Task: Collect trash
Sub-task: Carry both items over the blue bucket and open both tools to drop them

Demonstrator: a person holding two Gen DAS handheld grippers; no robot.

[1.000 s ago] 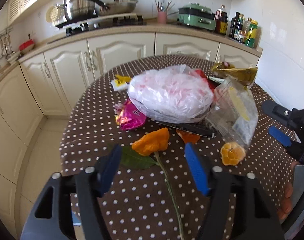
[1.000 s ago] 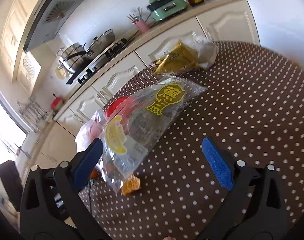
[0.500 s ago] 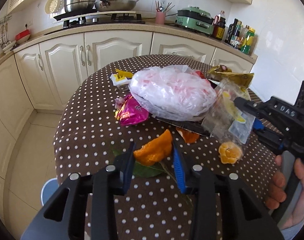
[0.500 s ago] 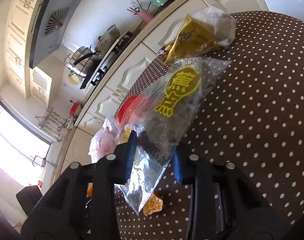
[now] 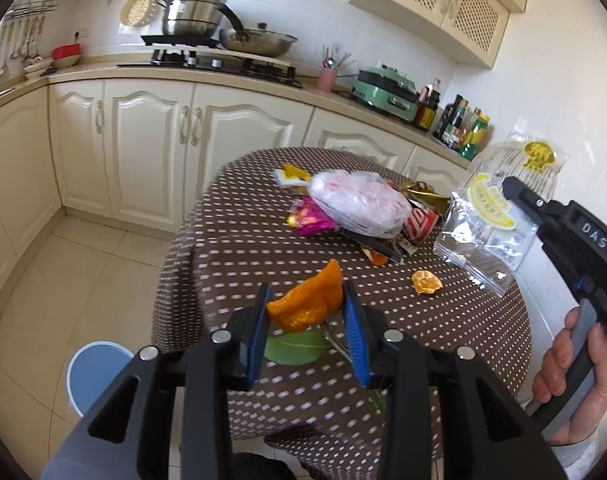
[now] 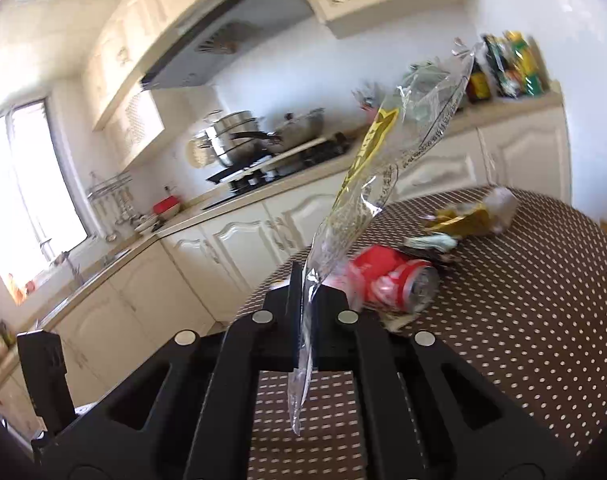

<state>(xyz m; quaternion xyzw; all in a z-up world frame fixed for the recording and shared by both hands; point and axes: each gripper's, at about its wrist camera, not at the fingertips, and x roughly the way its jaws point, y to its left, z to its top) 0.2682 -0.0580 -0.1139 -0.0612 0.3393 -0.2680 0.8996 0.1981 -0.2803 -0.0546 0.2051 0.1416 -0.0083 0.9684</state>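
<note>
Left gripper [image 5: 306, 320] clamped on orange peel [image 5: 308, 304], a green leaf [image 5: 297, 347] and stem hanging below it, lifted off the table [image 5: 231, 240]. Right gripper [image 6: 306, 280] pinched fully together on a clear snack bag [image 6: 387, 152], which stands up toward 1 o'clock in the right wrist view. Remaining trash on the polka-dot cloth: second peel piece [image 5: 426, 282] at 3 o'clock of the held peel, red can [image 6: 387, 280], pink wrapper [image 5: 311, 220], crumpled plastic bag [image 5: 359, 204], gold wrapper [image 6: 463, 218]. Blue bin [image 5: 95, 376] on the floor at 8 o'clock.
</note>
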